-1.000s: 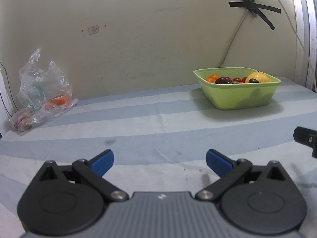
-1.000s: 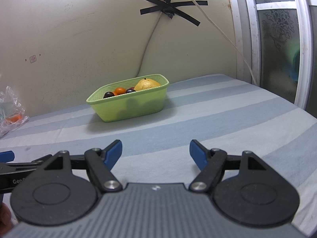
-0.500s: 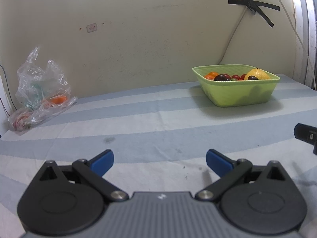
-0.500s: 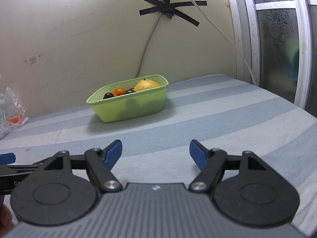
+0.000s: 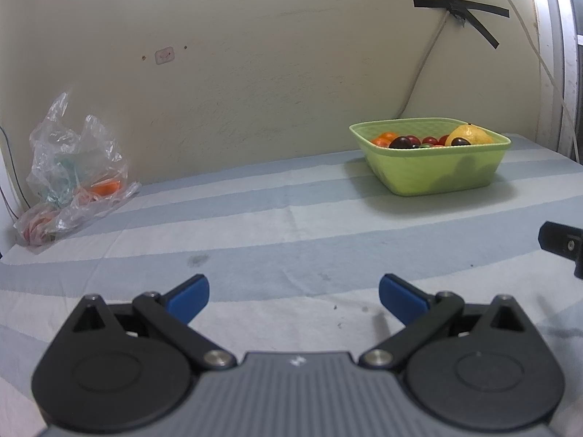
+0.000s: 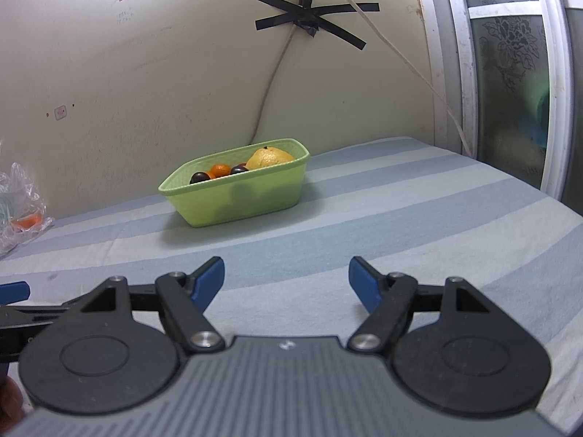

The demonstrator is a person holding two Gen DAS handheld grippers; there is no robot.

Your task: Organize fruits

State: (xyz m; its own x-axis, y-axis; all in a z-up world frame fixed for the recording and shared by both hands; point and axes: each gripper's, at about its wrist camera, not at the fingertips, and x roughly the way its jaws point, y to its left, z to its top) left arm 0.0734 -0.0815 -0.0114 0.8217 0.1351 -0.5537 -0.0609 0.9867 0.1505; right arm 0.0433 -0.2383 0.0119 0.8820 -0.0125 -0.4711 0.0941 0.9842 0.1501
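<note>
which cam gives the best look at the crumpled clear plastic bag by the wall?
Left wrist. The crumpled clear plastic bag sits whole in frame on the striped cloth, with something orange showing through the film. The right wrist view catches only the bag's right part, cut off by the left image edge.

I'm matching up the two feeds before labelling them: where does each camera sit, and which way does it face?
Left wrist view: sits on the left gripper, low over the striped cloth, facing the beige wall; shows its open blue-tipped fingers and the other gripper's black edge at far right.
Right wrist view: sits on the right gripper, facing the wall and window frame; shows its open fingers and the left gripper's tip at far left.
Shared: the green plastic fruit basket, the clear plastic bag, the black tape cross.
</note>
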